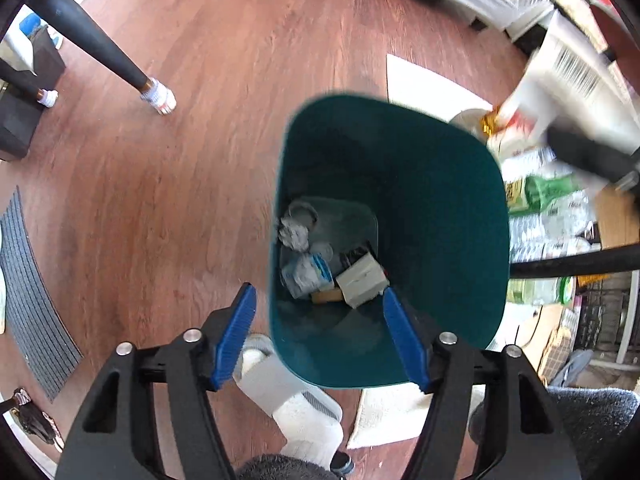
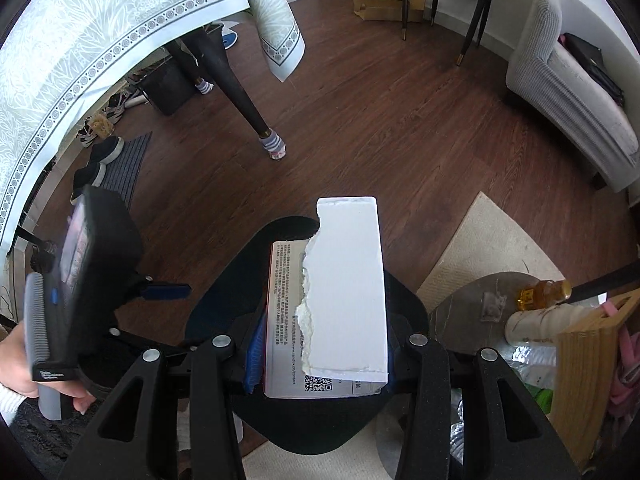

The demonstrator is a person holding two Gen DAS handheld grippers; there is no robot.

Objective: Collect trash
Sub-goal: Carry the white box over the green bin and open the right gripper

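A teal trash bin (image 1: pixel 420 216) stands on the wood floor, holding crumpled paper (image 1: pixel 295 233) and a small box (image 1: pixel 362 280). My left gripper (image 1: pixel 318 312) is open and empty, its blue fingers either side of the bin's near rim. In the right wrist view my right gripper (image 2: pixel 320 344) is shut on a torn white cardboard box (image 2: pixel 344 292) with printed text, held above the dark bin (image 2: pixel 224 292). The box also shows blurred at the upper right of the left wrist view (image 1: pixel 560 76).
A black table leg (image 1: pixel 100 44) with a sock stands left. A grey mat (image 1: pixel 32 300) lies at the far left. Plastic bottles (image 1: pixel 548 216) lie at right. A small round table (image 2: pixel 472 312) with an oil bottle (image 2: pixel 540 292), a sofa (image 2: pixel 568 92) and a rug (image 2: pixel 488 248) are right.
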